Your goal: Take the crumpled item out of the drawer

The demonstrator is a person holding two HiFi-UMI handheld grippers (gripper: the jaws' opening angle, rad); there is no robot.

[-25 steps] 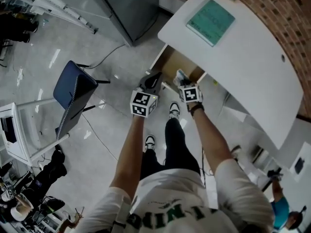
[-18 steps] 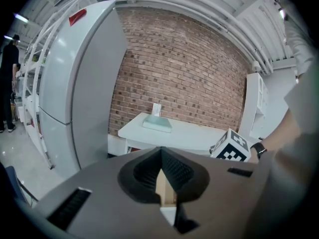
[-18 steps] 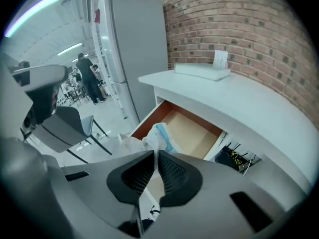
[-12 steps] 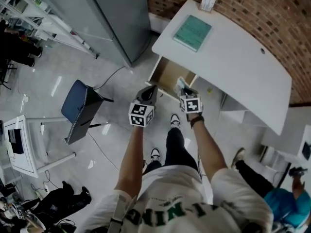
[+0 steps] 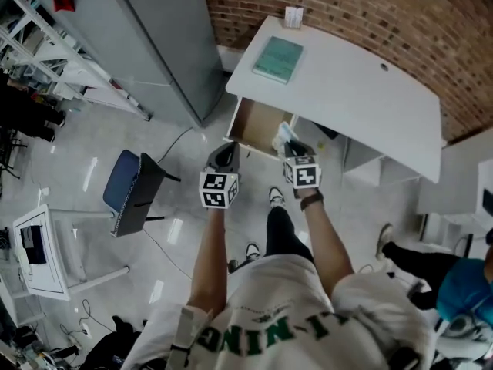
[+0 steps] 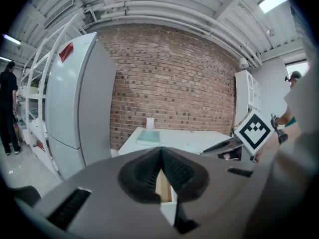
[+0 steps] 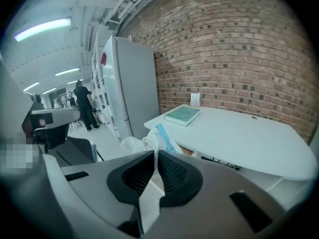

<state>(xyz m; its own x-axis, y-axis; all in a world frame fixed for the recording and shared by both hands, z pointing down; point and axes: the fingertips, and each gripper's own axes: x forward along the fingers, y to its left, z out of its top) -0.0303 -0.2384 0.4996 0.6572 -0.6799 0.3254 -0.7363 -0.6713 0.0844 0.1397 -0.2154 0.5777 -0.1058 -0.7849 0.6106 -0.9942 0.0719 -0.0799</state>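
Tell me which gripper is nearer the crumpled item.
Right. The right gripper is shut on the crumpled item; the left gripper hangs apart to its left, empty.

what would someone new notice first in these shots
First, the crumpled white and blue item pinched in the jaws of the right gripper, right in front of that gripper's camera. Next, the open drawer under the white desk, with a green book on the desk's far corner, near the brick wall.
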